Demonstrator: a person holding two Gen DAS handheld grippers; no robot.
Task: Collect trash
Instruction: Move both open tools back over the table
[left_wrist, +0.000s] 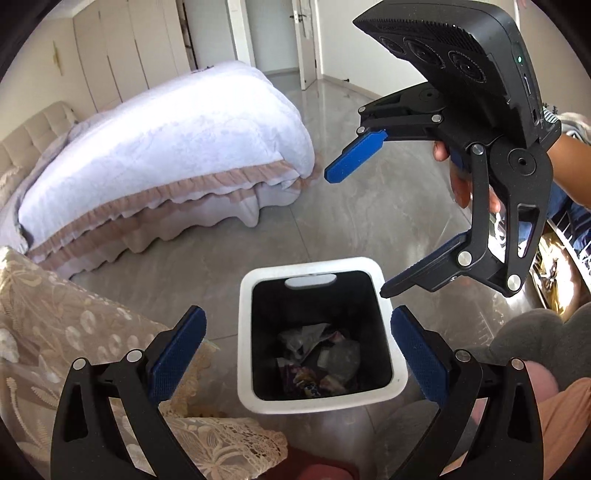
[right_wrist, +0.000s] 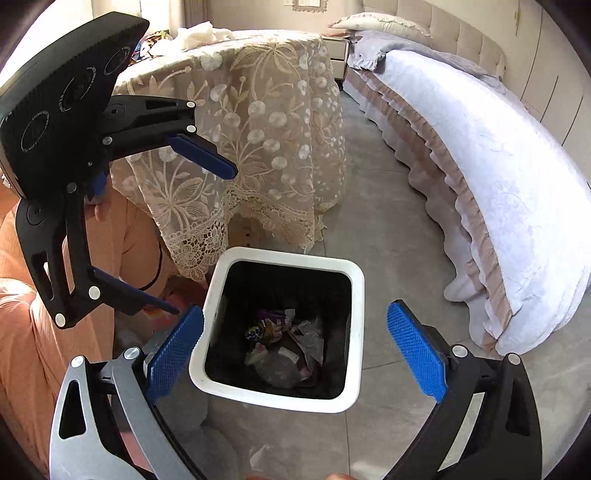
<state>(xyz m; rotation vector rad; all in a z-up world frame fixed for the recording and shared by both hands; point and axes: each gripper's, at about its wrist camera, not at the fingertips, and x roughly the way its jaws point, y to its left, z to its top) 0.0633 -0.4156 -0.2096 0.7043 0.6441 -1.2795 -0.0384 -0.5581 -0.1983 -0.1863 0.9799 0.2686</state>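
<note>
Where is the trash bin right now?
The trash bin stands on the grey floor low in the middle of both wrist views, between the lace-covered table and the bed. Crumpled trash lies at its bottom.

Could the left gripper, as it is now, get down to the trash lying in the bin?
Probably yes. The left gripper is open and empty above the bin, which has no lid, and nothing lies between it and the trash at the bottom. The bin is deep, though.

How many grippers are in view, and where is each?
2. The left gripper hangs open above the white bin; the right gripper hangs open over the same bin, beside it. Neither holds anything.
</note>
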